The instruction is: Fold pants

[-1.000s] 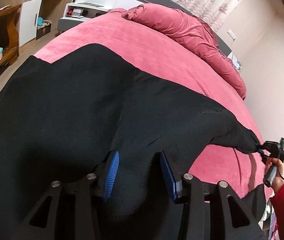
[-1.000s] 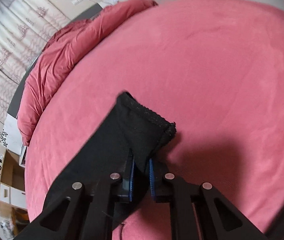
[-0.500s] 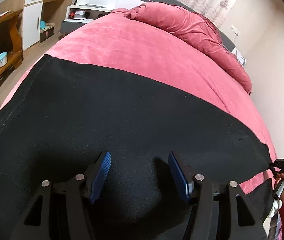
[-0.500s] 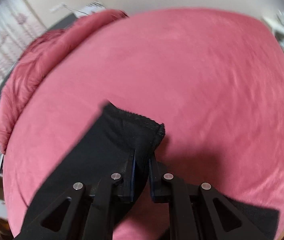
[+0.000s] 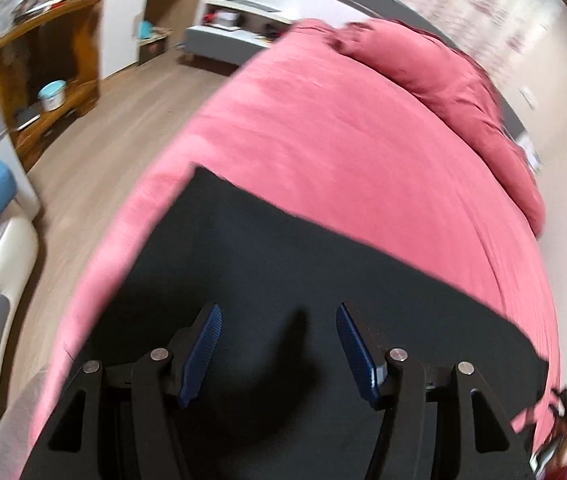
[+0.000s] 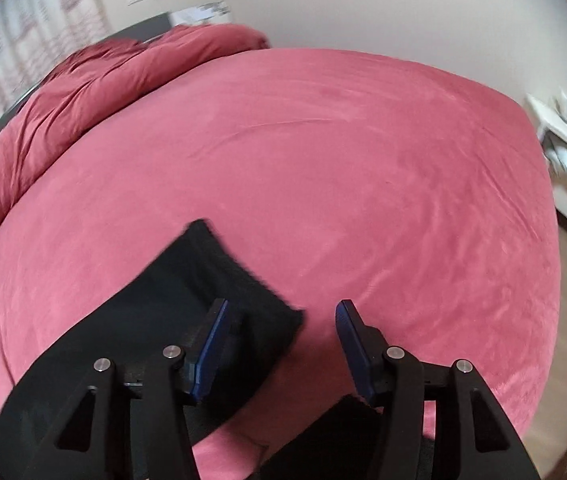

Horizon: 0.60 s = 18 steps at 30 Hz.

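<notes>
On the pink bed (image 6: 363, 160) | black pants (image 5: 283, 280) laid flat, fold step ending | left gripper (image 5: 279, 344) jaws apart, empty | right gripper (image 6: 281, 340) jaws opening, leg hem (image 6: 243, 272) let go | next: regrip near edge for another fold.

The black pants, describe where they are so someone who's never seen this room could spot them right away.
Find the big bed covered in a pink-red sheet, with a bunched duvet of the same colour at its head. The black pants lie flat across the near end of the bed, under both open grippers. They are the only dark thing on the bed.
</notes>
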Available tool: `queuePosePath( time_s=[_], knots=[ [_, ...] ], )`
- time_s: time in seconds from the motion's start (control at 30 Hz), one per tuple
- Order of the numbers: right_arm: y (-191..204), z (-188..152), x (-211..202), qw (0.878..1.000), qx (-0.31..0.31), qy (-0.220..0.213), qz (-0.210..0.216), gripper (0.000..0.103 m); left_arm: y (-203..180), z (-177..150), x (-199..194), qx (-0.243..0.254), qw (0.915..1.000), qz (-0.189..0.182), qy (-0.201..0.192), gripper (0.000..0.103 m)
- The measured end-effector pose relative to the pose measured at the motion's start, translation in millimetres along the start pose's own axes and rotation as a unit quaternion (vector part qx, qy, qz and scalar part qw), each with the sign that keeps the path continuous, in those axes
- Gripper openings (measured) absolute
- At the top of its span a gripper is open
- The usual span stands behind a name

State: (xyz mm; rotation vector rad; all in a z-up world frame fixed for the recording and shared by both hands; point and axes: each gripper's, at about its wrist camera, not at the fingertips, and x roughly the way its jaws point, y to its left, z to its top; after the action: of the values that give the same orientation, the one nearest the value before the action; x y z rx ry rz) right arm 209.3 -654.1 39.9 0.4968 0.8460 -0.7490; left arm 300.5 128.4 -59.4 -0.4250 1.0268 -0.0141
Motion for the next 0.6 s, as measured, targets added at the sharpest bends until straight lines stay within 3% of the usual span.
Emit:
queuePosePath(
  time_s=[0.2, 0.33, 0.47, 0.6],
  knots=[
    [37, 14, 5, 0.999, -0.018, 0.019, 0.028, 0.056, 25, 45, 12, -0.037, 0.9984, 0.042, 0.0, 0.061],
    [69, 19, 24, 0.995, 0.0, 0.07, 0.067, 0.056, 28, 55, 26, -0.038, 0.9979, 0.048, 0.024, 0.061],
    [121, 12, 39, 0.99, -0.047, 0.123, 0.055, 0.056, 19, 63, 47, -0.028, 0.9969, 0.047, 0.056, 0.061],
    [162, 4, 53, 0.983, -0.038, 0.172, 0.046, 0.056, 14, 71, 70, -0.031, 0.9927, 0.068, 0.095, 0.061]
  ],
)
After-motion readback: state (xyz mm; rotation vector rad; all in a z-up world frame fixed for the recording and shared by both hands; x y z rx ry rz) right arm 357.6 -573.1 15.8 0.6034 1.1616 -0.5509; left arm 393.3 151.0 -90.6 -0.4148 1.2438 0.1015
